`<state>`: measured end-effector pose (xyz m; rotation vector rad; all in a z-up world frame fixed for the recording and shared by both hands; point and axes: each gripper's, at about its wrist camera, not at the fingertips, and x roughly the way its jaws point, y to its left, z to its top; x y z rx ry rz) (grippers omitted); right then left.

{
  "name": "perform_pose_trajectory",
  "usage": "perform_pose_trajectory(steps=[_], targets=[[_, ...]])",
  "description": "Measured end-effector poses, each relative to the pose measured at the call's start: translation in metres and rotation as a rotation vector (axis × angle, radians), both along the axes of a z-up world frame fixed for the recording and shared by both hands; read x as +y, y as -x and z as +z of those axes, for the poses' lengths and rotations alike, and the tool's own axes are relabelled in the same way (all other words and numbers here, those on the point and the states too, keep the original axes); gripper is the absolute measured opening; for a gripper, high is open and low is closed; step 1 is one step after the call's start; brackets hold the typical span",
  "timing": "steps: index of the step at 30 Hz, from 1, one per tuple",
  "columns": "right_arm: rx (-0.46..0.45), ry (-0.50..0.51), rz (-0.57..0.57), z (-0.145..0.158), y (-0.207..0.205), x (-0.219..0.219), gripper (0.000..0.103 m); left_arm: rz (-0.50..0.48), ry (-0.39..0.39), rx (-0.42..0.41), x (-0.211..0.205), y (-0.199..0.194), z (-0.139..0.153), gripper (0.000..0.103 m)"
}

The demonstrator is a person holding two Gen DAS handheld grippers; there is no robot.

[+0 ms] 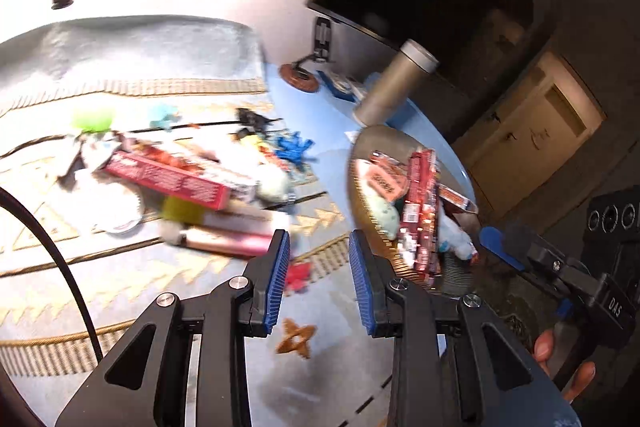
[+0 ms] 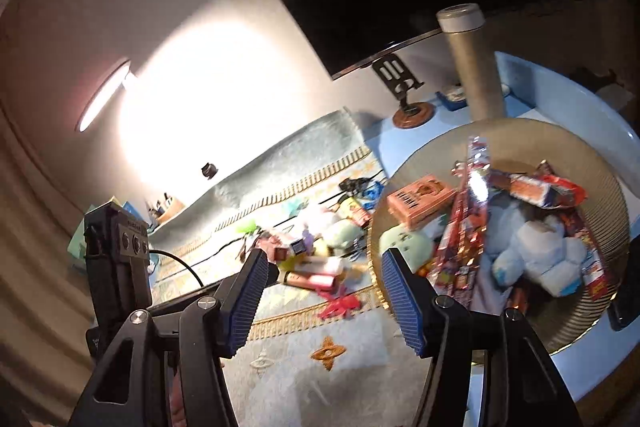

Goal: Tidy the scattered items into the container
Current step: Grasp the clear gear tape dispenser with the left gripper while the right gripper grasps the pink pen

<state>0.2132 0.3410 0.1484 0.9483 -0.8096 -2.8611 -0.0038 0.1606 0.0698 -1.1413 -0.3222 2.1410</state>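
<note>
Right wrist: right tool [image 2: 320, 295] open, empty.

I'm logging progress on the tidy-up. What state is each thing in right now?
left gripper: open, empty.
right gripper: open, empty.
round basket: partly filled.
blue plush toy: lying inside the basket.
orange box: in the basket, near its rim.
long red box: still out on the rug, lying flat.
red toy: on the rug, beside the basket.
grey tube: standing upright.
</note>
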Motion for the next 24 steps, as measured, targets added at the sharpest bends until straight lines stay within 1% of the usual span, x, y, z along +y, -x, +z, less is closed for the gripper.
perform_pose_trajectory(steps=[3, 5, 7, 8, 9, 11, 14, 16, 19, 22, 24], targets=[[-0.018, -0.034, 0.073, -0.014, 0.011, -0.038, 0.060, 0.139, 0.010, -0.034, -0.052, 0.013, -0.016, 0.029], [-0.040, -0.034, 0.108, -0.028, 0.020, -0.059, 0.060, 0.215, 0.021, -0.062, -0.079, 0.023, -0.029, 0.029], [-0.059, -0.045, 0.125, -0.046, 0.031, -0.077, 0.060, 0.254, 0.026, -0.087, -0.097, 0.032, -0.041, 0.029], [-0.067, -0.064, 0.125, -0.056, 0.036, -0.086, 0.060, 0.254, 0.018, -0.093, -0.103, 0.035, -0.047, 0.029], [-0.074, -0.081, 0.119, -0.066, 0.041, -0.093, 0.060, 0.252, 0.022, -0.095, -0.107, 0.039, -0.052, 0.033], [-0.095, -0.141, 0.102, -0.087, 0.051, -0.104, 0.060, 0.269, 0.065, -0.103, -0.107, 0.046, -0.062, 0.033], [-0.131, -0.184, 0.077, -0.111, 0.061, -0.109, 0.060, 0.230, 0.101, -0.104, -0.093, 0.056, -0.072, 0.034], [-0.153, -0.159, 0.072, -0.120, 0.066, -0.105, 0.060, 0.220, 0.136, -0.089, -0.081, 0.062, -0.075, 0.034], [-0.123, -0.137, 0.069, -0.119, 0.065, -0.097, 0.060, 0.207, 0.166, -0.059, -0.064, 0.067, -0.077, 0.034], [-0.135, -0.085, 0.085, -0.123, 0.067, -0.092, 0.060, 0.239, 0.213, -0.027, -0.053, 0.070, -0.078, 0.035], [-0.127, -0.058, 0.091, -0.123, 0.067, -0.089, 0.060, 0.253, 0.247, -0.009, -0.048, 0.073, -0.077, 0.037]])
